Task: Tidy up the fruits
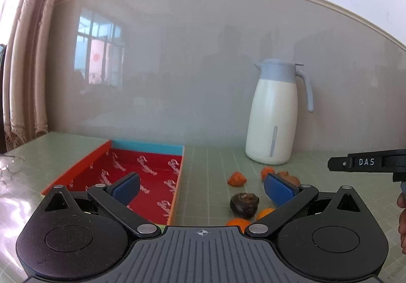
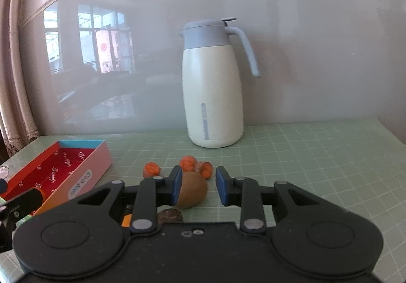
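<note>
Your left gripper (image 1: 203,187): jaws spread wide, empty, above shallow red-lined cardboard box (image 1: 142,176) edge and dark wrinkled fruit (image 1: 244,202). Your right gripper (image 2: 198,185): narrow gap, gripping nothing; brown fuzzy kiwi (image 2: 192,189) behind left pad. Small orange fruits (image 2: 151,168) beyond, on green grid mat (image 2: 304,156).

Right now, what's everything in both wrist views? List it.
box: one, red inside, orange walls, blue end, left on the mat
jug: one, white with grey-blue top, at the back by the wall
orange fruits: at least four, orange, scattered right of the box
kiwi: one, brown, among them
dark fruit: one, dark brown, near front
mat: one, green grid, under all
curtain: beige, far left
left tongs: wide open, empty
right tongs: narrow gap, empty
</note>
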A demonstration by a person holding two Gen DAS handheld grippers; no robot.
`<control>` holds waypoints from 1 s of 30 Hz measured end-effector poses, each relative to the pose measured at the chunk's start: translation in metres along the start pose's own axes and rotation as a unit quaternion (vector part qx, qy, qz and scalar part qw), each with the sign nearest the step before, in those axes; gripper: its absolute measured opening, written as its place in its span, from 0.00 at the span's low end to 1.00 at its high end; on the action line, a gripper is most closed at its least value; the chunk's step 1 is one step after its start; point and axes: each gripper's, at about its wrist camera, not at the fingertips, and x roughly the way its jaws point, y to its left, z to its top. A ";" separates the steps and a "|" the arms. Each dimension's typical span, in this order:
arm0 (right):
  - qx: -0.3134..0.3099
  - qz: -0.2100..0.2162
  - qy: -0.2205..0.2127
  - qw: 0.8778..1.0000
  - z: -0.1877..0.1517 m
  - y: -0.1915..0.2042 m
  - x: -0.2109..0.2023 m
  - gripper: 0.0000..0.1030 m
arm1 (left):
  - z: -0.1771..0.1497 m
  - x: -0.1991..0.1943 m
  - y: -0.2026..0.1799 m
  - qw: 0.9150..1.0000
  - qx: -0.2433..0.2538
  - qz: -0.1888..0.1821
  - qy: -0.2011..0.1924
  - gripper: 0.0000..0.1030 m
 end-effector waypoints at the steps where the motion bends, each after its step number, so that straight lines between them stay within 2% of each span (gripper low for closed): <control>1: 0.001 -0.002 0.000 1.000 0.000 -0.002 -0.001 0.28 | 0.000 0.001 -0.001 1.000 0.001 -0.001 0.007 1.00; 5: 0.000 -0.008 -0.002 1.000 -0.001 -0.008 -0.002 0.28 | -0.003 0.009 -0.009 0.999 0.020 0.008 0.026 1.00; 11: 0.007 -0.021 -0.004 1.000 -0.002 -0.019 -0.003 0.28 | -0.010 0.016 -0.030 0.998 0.055 -0.013 0.039 1.00; 18: 0.017 -0.044 -0.005 0.999 -0.004 -0.042 -0.011 0.28 | -0.016 0.025 -0.048 0.996 0.056 -0.031 0.058 1.00; 23: 0.033 -0.064 -0.006 0.997 -0.007 -0.064 -0.017 0.29 | -0.022 0.036 -0.059 0.994 0.067 -0.018 0.082 1.00; 30: 0.049 -0.084 -0.009 0.995 -0.010 -0.089 -0.026 0.29 | -0.026 0.050 -0.059 0.992 0.054 -0.001 0.111 1.00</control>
